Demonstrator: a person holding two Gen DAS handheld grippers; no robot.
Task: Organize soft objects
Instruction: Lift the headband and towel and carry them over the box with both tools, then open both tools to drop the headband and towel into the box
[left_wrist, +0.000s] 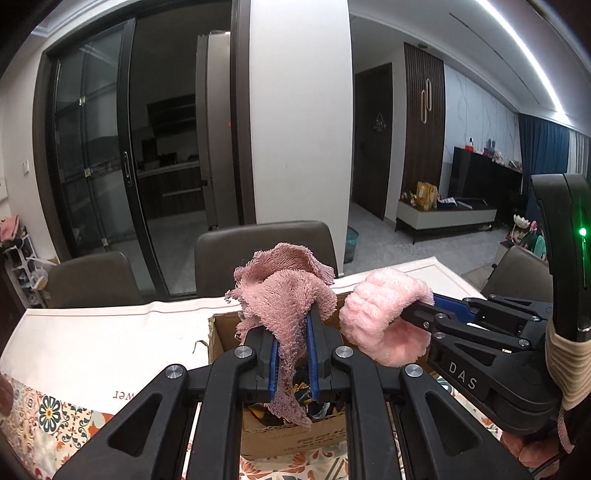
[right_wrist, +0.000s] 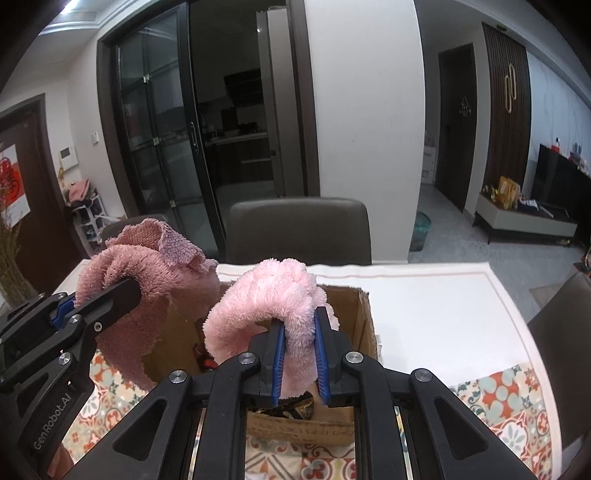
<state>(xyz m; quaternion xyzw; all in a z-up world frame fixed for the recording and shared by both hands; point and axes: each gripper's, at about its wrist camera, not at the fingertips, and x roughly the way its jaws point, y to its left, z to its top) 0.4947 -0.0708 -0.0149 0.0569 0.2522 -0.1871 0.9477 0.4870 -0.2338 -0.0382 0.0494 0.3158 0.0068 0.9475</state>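
Observation:
My left gripper is shut on a dusty-pink terry cloth, held above an open cardboard box. My right gripper is shut on a light-pink fluffy cloth, also above the box. Each gripper shows in the other's view: the right one with its fluffy cloth to the right, the left one with its terry cloth to the left. Dark patterned items lie inside the box.
The box stands on a table with a white cloth and a floral patterned cover. Grey chairs line the far side, one more stands at the right. Glass sliding doors and a white pillar stand behind.

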